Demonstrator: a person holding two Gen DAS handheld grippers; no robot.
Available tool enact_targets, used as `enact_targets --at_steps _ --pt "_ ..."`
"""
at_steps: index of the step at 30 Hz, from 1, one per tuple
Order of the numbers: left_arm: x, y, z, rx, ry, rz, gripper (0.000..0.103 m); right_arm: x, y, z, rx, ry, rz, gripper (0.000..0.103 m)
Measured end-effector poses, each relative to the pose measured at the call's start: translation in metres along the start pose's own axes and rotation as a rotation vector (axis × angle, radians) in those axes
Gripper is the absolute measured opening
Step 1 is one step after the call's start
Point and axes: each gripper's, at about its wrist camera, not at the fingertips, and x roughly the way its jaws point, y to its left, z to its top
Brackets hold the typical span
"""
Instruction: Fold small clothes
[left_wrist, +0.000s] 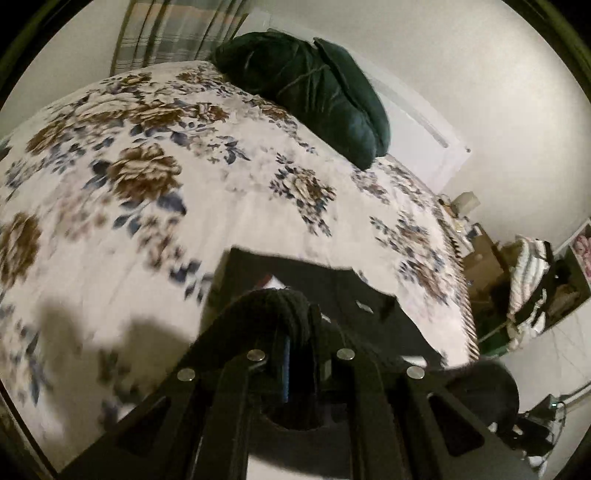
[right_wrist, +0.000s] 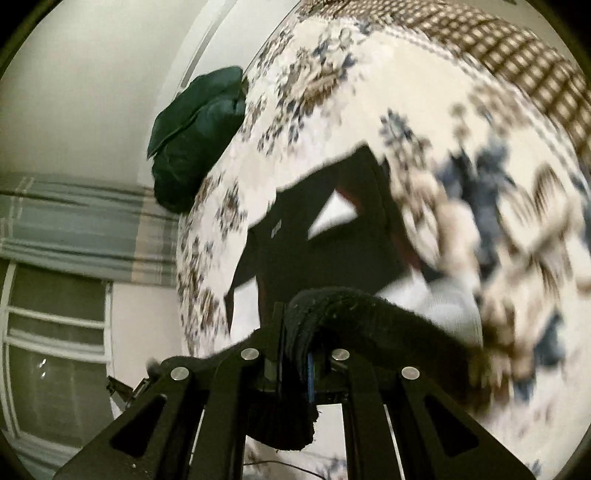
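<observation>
Left gripper (left_wrist: 295, 314) clamps black garment (left_wrist: 317, 291); right gripper (right_wrist: 299, 317) clamps same; cloth spreads ahead, centre frame, over floral bed (left_wrist: 221, 206); both equally near.

Left gripper (left_wrist: 295, 314): fingers (left_wrist: 317, 332) pinched tight on a thick fold of black garment (left_wrist: 291, 306), held above the bed.
Garment: dark cloth hangs forward and down from the grip, a flat black panel spread over the bedspread beyond it.
Bed (left_wrist: 221, 192): white cover with brown and blue flowers, blurred by motion.
Pillow (left_wrist: 314, 92): dark green, at the far edge against the wall.
Curtain (left_wrist: 173, 33): plaid, top left.
Clutter (left_wrist: 524, 280): boxes and striped cloth, right of the bed.
</observation>
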Motion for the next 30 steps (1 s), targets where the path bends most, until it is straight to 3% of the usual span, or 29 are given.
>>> enact_targets --at_steps 6,10,13,14,15,16,17,19,20,21,24,27,30 --pt "0.106 0.011 0.034 0.0 0.086 0.075 0.006 0.077 0.009 0.071 0.018 -0.009 -0.089 0.009" --pt "0.168 0.024 0.041 0.001 0.193 0.119 0.007 0.128 -0.013 0.102 0.072 0.013 -0.155 0.009" --pt "0.19 0.028 0.039 -0.013 0.253 0.122 0.011 0.152 -0.037 0.117 0.157 0.037 -0.178 0.01" --pt "0.191 0.03 0.039 -0.023 0.264 0.119 0.011 0.16 -0.046 0.122 0.19 0.056 -0.172 0.011" --pt "0.19 0.032 0.039 -0.036 0.271 0.111 0.012 0.164 -0.051 0.124 0.209 0.066 -0.166 0.019" --pt "0.185 0.034 0.038 -0.05 0.267 0.087 0.013 0.165 -0.054 0.126 0.217 0.073 -0.154 0.035" --pt "0.179 0.034 0.037 -0.057 0.259 0.068 0.019 0.163 -0.054 0.127 0.207 0.058 -0.12 0.043" --pt "0.166 0.033 0.034 -0.05 0.239 0.057 0.039 0.157 -0.051 0.127 0.177 0.036 -0.087 0.073" --pt "0.159 0.032 0.033 -0.045 0.226 0.057 0.062 0.152 -0.051 0.126 0.172 0.019 -0.056 0.08" --pt "0.146 0.031 0.029 -0.04 0.216 0.071 0.079 0.145 -0.049 0.123 0.167 0.002 -0.045 0.09" --pt "0.114 0.03 0.022 -0.054 0.177 0.075 0.083 0.118 -0.039 0.106 0.101 -0.041 -0.051 0.092" --pt "0.073 0.035 0.002 -0.07 0.128 0.127 0.083 0.086 -0.032 0.073 0.028 -0.065 -0.147 0.096" --pt "0.047 0.045 -0.031 -0.117 0.138 0.181 0.083 0.061 -0.034 0.03 -0.03 -0.077 -0.259 0.097"
